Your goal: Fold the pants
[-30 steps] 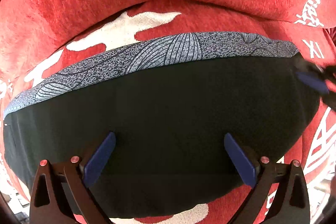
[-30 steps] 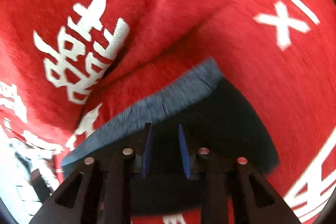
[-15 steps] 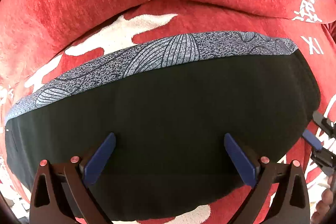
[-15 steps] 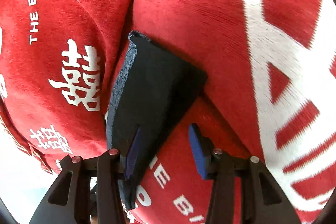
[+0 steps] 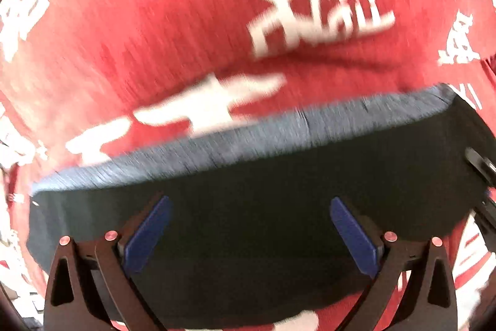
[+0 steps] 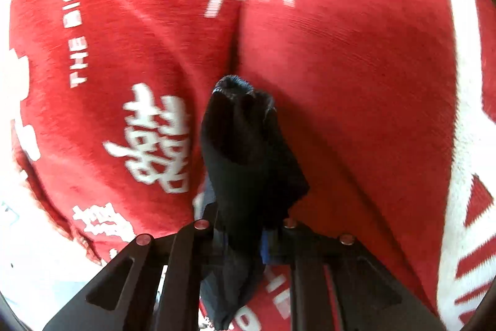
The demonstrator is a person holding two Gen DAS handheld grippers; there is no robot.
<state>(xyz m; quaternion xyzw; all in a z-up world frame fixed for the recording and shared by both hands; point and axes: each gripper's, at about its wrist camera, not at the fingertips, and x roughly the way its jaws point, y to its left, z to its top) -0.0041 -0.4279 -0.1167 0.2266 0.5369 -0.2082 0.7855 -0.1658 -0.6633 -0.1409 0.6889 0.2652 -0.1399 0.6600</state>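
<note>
Black pants (image 5: 279, 172) with a grey patterned waistband (image 5: 279, 126) lie flat on a red blanket (image 5: 155, 20). My left gripper (image 5: 249, 202) hovers over the dark fabric, jaws wide open with nothing between the blue pads. In the right wrist view my right gripper (image 6: 245, 225) is closing on an edge of the pants (image 6: 245, 145). The black cloth is pinched between its fingers and bunches up in front of them. Part of the right gripper (image 5: 483, 172) shows at the pants' right end in the left wrist view.
The red blanket (image 6: 356, 82) with white characters and lettering covers the whole surface and has a deep crease (image 6: 235, 51) running away from the pants. A pale floor (image 6: 37, 253) shows past the blanket's edge at lower left.
The right gripper came in over the pants' edge and its jaws closed on it, gathering the cloth into a bunch. The left gripper rose and tilted, staying open; the pants sit lower in its view.
</note>
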